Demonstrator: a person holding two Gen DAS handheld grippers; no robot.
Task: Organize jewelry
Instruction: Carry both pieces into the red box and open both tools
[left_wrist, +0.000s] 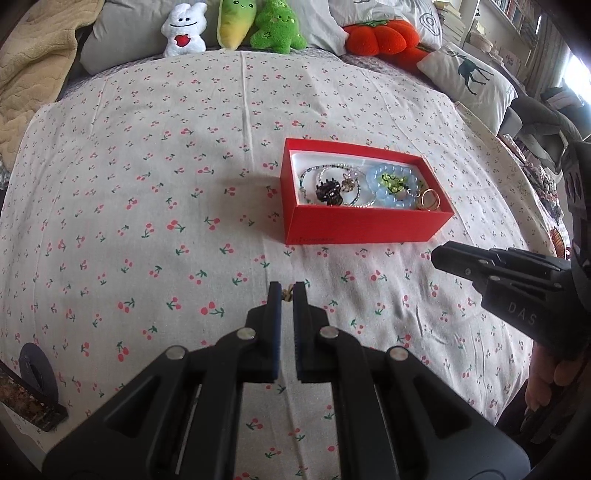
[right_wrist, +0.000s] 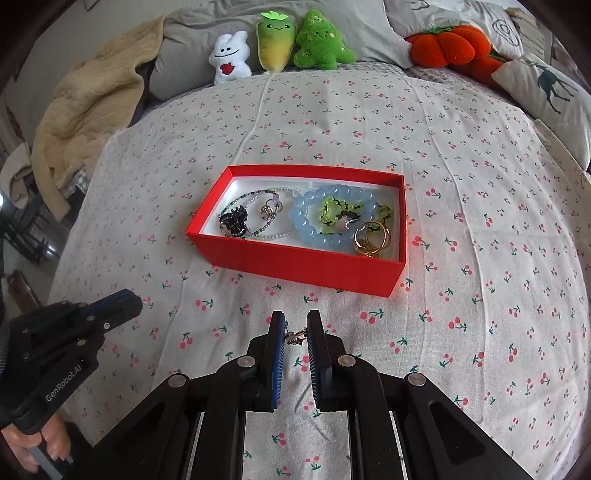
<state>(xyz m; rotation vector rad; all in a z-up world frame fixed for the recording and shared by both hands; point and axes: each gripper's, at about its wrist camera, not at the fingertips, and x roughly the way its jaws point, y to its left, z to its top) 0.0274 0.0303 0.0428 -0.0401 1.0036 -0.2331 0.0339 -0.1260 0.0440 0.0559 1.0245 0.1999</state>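
Carry step. Left gripper (left_wrist: 287, 291) pinches a small gold trinket (left_wrist: 286, 294); right gripper (right_wrist: 295, 334) clamps a small charm (right_wrist: 295, 338). Next: reach over the red box (right_wrist: 295, 264) and release inside, beside the blue bead bracelet (right_wrist: 314, 221).

The small gold-coloured piece (left_wrist: 286, 294) pinched at the left gripper's (left_wrist: 288, 291) tips is mostly hidden between the pads and too small to name. In the right gripper (right_wrist: 295, 334), a tiny charm (right_wrist: 295, 338) is likewise unclear. The red box's (left_wrist: 369, 225) near wall hides part of the rings (left_wrist: 428, 201). A dark object (left_wrist: 33, 391) is cut off at the left edge.
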